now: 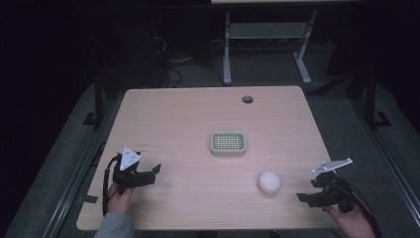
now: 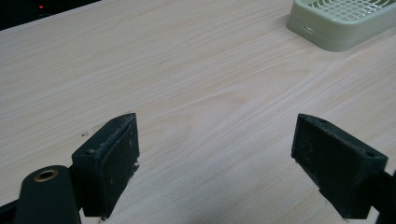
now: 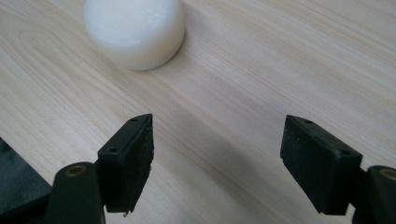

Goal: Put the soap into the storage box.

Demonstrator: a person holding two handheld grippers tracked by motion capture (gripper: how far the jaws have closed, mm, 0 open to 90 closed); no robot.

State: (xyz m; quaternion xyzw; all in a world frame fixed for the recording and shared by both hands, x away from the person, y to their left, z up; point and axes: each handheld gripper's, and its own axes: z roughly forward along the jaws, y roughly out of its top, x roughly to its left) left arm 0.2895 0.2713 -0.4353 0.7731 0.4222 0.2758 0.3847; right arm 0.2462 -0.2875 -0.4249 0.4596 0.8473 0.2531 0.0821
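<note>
A pale green tray with a grid top [image 1: 228,143] lies at the middle of the wooden table [image 1: 198,114]; its corner appears at the top right of the left gripper view [image 2: 343,21]. A round white block [image 1: 269,182] rests to the tray's front right, and it sits at the top left of the right gripper view [image 3: 134,30]. My left gripper [image 1: 157,171] is low at the front left, open and empty [image 2: 215,163]. My right gripper [image 1: 302,197] is at the front right, open and empty [image 3: 217,161], a short way from the white block.
A round cable hole [image 1: 247,99] sits near the table's far edge. Behind the table stands a grey desk frame [image 1: 267,44] with cables on the dark floor. Bare wood lies between the grippers.
</note>
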